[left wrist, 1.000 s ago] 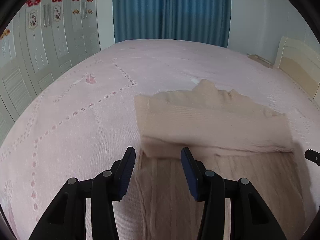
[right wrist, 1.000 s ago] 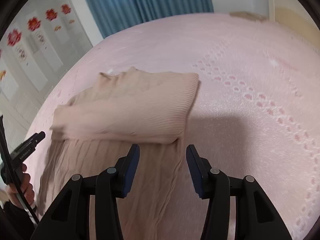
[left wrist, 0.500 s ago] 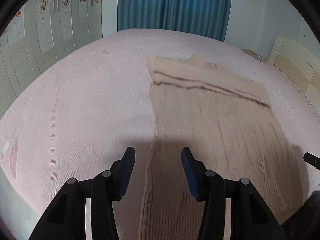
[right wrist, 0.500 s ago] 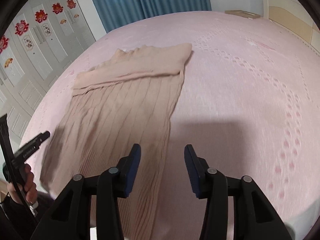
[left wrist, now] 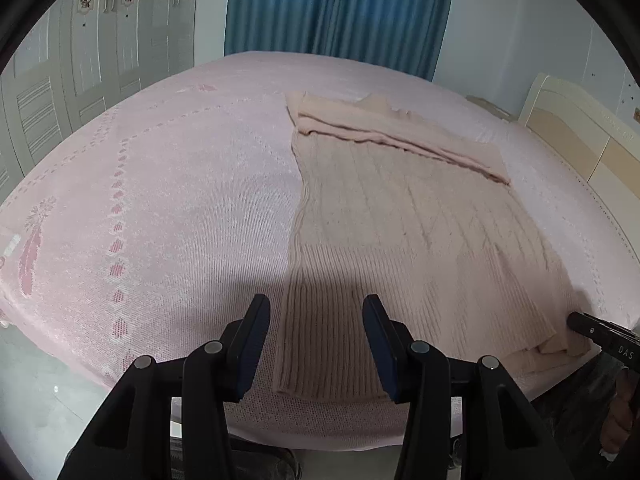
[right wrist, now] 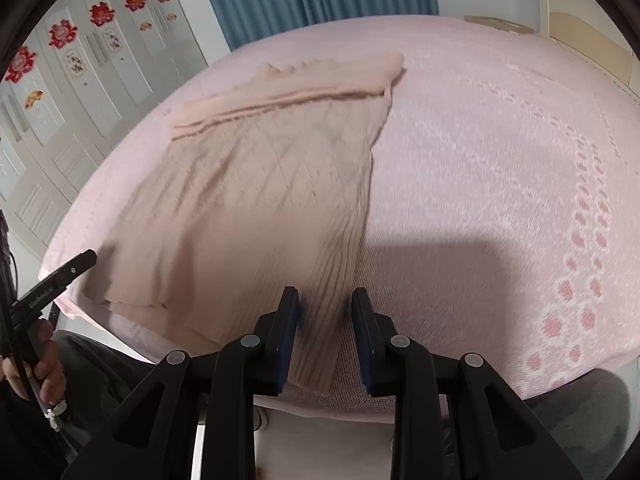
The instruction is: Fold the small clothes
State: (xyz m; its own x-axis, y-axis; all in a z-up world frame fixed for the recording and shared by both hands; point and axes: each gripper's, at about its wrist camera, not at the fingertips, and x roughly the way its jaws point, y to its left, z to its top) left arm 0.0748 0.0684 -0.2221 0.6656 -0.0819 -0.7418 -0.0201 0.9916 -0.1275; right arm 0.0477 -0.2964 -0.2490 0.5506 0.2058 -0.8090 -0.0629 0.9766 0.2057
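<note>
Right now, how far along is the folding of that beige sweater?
Early on. Done: the sleeves lie folded across the top of the sweater, which lies flat on the bed. In hand: nothing; the left hand-held gripper and right hand-held gripper sit open at the hem's two corners. Left: folding the body up.

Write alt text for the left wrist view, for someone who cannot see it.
A beige knit sweater lies flat on a pink bedspread, its far end folded over and its near hem at the bed's edge. The open left gripper hovers over the hem's left corner, holding nothing. The right gripper's tip shows at the frame's right edge.
</note>
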